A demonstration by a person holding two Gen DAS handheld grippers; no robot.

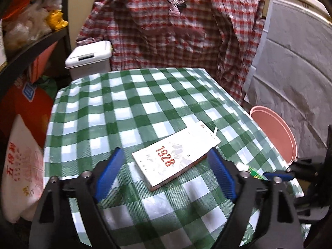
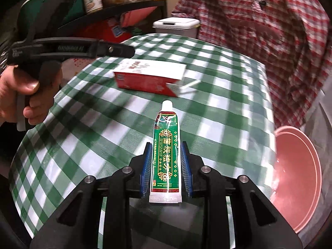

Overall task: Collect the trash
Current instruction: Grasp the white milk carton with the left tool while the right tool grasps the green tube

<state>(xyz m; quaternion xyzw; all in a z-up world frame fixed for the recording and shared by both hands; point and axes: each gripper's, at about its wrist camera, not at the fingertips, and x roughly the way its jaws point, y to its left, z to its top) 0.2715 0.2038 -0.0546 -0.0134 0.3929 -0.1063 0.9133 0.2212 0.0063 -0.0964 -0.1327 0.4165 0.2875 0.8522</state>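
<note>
A white and red carton (image 1: 175,157) printed "1928" lies flat on the green checked tablecloth (image 1: 124,108). My left gripper (image 1: 165,172) is open, its blue pads on either side of the carton's near end, not touching it. My right gripper (image 2: 166,166) is shut on a green ointment tube (image 2: 166,151) with a white cap, held above the cloth. The carton also shows in the right wrist view (image 2: 149,78), beyond the tube. The tube's tip and the right gripper (image 1: 278,175) show at the right of the left wrist view.
A pink bucket (image 2: 296,178) stands off the table's right edge, also in the left wrist view (image 1: 276,132). A white lidded bin (image 1: 89,58) stands behind the table. A plaid shirt (image 1: 176,31) hangs at the back. Shelves and bags (image 1: 25,124) crowd the left.
</note>
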